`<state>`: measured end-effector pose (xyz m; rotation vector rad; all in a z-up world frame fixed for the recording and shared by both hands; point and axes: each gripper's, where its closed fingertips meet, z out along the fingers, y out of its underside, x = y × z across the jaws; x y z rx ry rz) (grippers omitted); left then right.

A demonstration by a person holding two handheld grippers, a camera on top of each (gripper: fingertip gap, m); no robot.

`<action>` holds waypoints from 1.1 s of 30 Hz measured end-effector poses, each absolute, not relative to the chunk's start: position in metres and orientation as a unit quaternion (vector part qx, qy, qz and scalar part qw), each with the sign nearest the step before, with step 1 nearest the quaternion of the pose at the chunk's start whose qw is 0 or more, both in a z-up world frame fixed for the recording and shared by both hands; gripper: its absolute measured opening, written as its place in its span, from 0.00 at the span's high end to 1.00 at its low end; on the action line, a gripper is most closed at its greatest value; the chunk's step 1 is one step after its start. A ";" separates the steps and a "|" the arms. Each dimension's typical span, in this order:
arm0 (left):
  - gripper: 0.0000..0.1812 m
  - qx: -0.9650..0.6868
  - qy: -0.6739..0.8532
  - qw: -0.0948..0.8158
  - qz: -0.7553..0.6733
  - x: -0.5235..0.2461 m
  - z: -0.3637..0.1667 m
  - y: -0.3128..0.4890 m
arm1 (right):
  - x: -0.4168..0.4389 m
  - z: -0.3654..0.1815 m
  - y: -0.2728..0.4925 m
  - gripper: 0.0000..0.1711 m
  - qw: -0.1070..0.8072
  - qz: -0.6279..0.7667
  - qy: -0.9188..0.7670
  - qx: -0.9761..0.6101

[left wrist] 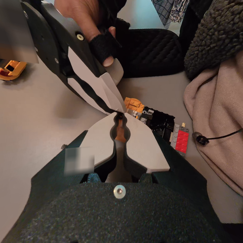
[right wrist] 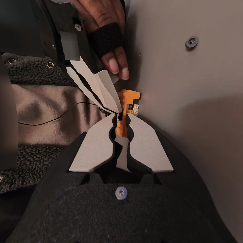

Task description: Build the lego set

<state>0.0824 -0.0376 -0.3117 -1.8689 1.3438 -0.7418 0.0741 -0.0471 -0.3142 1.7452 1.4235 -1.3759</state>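
Observation:
My right gripper (right wrist: 120, 116) is shut on an orange lego assembly (right wrist: 130, 96) with white and yellow bits, holding it by its sides. My left gripper (left wrist: 120, 114) comes in tip to tip with it and is shut on a small black piece (right wrist: 119, 116), which touches the orange assembly. In the left wrist view the right gripper (left wrist: 120, 111) reaches in from the upper left. The orange assembly (left wrist: 132, 103) shows just behind the tips, next to a black lego chassis (left wrist: 160, 121) with a red plate (left wrist: 182, 140) on the grey table (left wrist: 32, 111).
Another orange lego part (left wrist: 11, 69) lies at the table's far left. A small grey round piece (right wrist: 191, 43) lies on the table to the right. The person's beige hoodie (left wrist: 217, 118) and dark fleece (left wrist: 213, 39) crowd the near edge. A black padded item (left wrist: 151, 52) lies behind. My two grippers' fingertips are within a few centimetres of each other.

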 end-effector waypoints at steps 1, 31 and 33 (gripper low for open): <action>0.97 -0.723 0.520 0.354 -0.287 0.082 -0.312 -0.038 | 0.074 -0.314 -0.047 0.93 0.251 -0.504 0.522 0.641; 0.97 -0.724 0.500 0.373 -0.294 0.087 -0.313 -0.056 | 0.082 -0.315 -0.068 0.94 0.309 -0.483 0.556 0.601; 0.97 -0.724 0.497 0.370 -0.304 0.087 -0.313 -0.062 | 0.083 -0.315 -0.070 0.95 0.302 -0.485 0.559 0.602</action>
